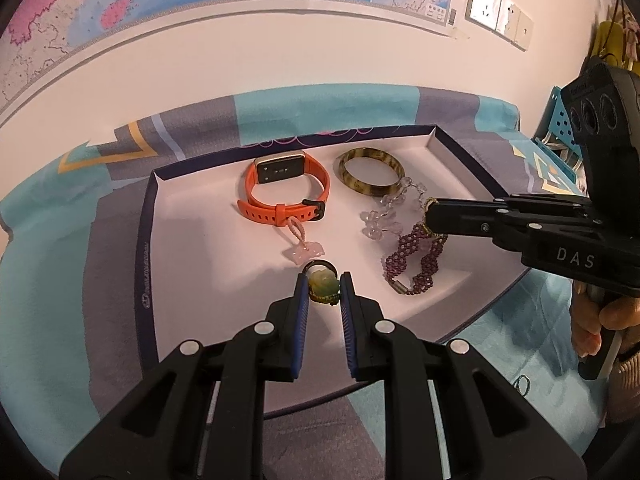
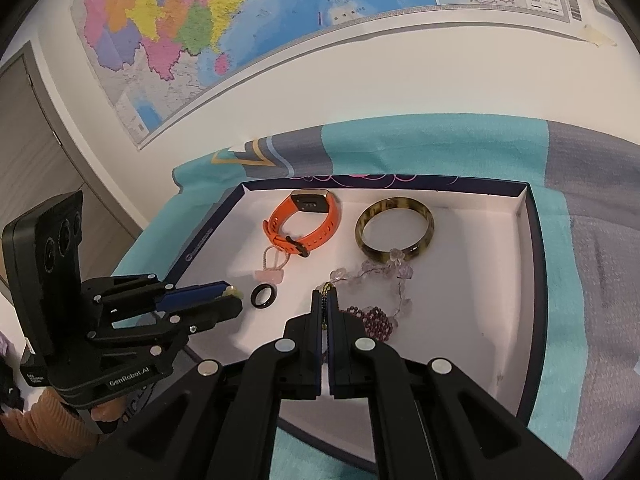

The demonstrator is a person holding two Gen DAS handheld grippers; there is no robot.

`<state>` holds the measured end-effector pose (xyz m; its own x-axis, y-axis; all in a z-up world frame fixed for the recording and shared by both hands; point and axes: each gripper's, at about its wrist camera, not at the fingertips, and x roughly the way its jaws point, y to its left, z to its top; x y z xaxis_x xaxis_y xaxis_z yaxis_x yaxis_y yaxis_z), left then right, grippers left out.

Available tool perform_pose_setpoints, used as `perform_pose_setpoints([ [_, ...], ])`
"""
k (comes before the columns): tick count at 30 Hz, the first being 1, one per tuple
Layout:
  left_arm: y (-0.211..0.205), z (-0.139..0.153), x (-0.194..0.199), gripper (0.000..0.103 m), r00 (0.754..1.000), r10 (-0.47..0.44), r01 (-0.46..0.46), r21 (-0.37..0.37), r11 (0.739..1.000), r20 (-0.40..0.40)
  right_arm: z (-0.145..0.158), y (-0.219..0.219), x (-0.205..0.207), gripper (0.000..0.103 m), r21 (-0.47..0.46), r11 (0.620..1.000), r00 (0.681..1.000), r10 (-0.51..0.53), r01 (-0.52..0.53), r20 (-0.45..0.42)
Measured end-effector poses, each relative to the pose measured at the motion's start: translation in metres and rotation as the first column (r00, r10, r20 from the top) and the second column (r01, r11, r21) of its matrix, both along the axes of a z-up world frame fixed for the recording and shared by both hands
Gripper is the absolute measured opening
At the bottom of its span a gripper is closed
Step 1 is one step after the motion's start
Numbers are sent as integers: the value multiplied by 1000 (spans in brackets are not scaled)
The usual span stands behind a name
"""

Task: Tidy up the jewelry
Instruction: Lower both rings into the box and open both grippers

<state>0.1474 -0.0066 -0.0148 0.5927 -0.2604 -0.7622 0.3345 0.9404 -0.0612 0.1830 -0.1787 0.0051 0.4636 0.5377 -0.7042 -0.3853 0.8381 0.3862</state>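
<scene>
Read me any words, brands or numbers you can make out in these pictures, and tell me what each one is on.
"DAS": white letters on the right gripper body, cut off by the picture's edge.
"GenRobot.AI": on the left gripper body.
Small white label beside it: too small to read.
Wall map: Chinese place names and a title box, too small to read.
Box rim: logo and lettering, blurred.

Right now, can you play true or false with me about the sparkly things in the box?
1. The left gripper holds a green stone piece. True.
2. The orange watch lies outside the box. False: it lies inside the box.
3. The right gripper is wide open. False: it is shut, pinching a small gold-coloured chain.
4. A black ring lies in the box. True.
5. The brown bangle is on the person's wrist. False: it lies in the box.
</scene>
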Motion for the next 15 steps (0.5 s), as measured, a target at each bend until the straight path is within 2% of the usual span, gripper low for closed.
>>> perform_pose_setpoints([
  [15, -1, -8, 9, 16, 999, 11, -11, 8, 1000, -30, -4, 1, 2, 1, 5, 1000, 1000, 2, -2, -11],
])
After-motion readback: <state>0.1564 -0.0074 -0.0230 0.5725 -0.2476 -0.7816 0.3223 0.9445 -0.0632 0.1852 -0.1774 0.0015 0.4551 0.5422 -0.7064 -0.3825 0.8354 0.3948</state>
